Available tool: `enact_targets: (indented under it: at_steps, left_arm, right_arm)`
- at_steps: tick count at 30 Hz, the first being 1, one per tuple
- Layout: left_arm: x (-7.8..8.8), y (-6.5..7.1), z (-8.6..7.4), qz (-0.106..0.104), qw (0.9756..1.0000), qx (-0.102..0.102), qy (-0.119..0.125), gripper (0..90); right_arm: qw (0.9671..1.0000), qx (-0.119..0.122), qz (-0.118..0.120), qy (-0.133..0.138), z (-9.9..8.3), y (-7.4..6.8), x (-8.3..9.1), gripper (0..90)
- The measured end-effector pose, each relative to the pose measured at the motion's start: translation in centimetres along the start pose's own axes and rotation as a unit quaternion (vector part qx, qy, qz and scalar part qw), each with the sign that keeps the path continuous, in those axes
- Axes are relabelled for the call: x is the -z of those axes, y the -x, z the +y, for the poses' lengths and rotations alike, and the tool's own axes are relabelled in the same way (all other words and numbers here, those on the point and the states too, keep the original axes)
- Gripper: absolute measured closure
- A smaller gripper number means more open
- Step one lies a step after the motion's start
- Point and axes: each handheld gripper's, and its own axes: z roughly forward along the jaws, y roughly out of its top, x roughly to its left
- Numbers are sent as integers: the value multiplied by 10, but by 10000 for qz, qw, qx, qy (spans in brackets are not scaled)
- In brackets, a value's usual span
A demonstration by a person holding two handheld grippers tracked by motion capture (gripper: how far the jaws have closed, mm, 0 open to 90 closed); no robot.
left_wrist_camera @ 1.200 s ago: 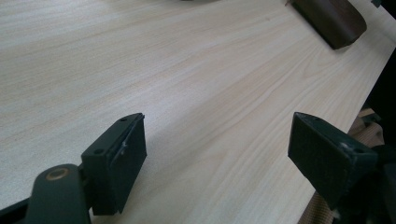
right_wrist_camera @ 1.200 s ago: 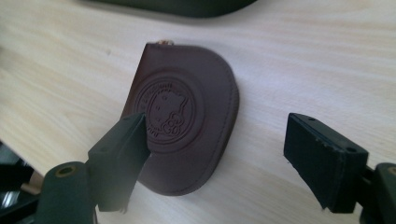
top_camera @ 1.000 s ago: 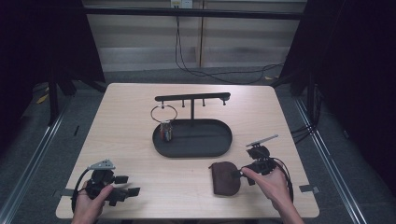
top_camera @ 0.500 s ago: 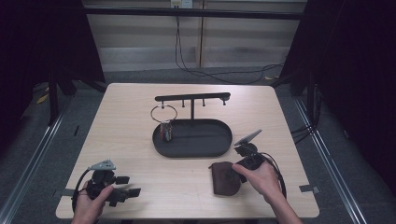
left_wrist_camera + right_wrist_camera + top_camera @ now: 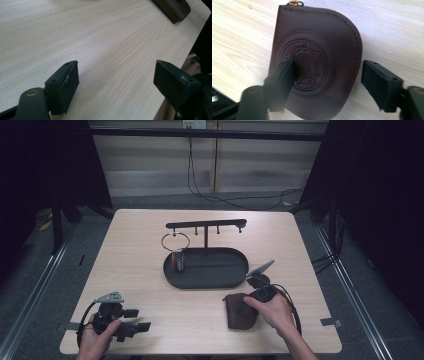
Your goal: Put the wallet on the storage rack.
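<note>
A brown leather pouch [image 5: 234,319] with an embossed round emblem lies flat near the table's front right; its brass zip pull points away from me in the right gripper view. My right gripper [image 5: 244,308] hangs low over the pouch [image 5: 317,47]. Its jaws have just been closing a little and still stand apart. One finger [image 5: 283,77] rests over the emblem, the other [image 5: 379,83] stands past the pouch's curved edge, so part of the pouch lies between them unsqueezed. My left gripper [image 5: 138,319] sits at the front left, open [image 5: 115,80] above bare wood.
A black oval tray [image 5: 210,286] with a T-shaped bar [image 5: 205,225] stands mid-table. A wire ring [image 5: 175,241] with keys hangs from the bar's left end. The pouch's corner [image 5: 175,10] shows far off in the left gripper view. The table's front edge runs just behind both hands.
My right hand has moved left and slightly down, bringing its gripper from beside the pouch to over it. The left hand and the pouch have stayed put.
</note>
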Motion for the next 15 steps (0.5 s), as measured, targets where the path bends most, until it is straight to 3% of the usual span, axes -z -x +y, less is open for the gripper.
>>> enact_targets:
  at_steps: [8,13,15]
  left_arm:
    - [0,0,-1,-7,10000,66,17,204]
    - [-1,1,-1,15,10000,11,-25,204]
    - [-1,1,-1,23,10000,12,-25,204]
  right_arm:
    - [9997,19,241,77,-2,4,-2,368]
    - [9997,93,210,83,-1,2,0,402]
    - [9994,42,318,162,0,7,3,527]
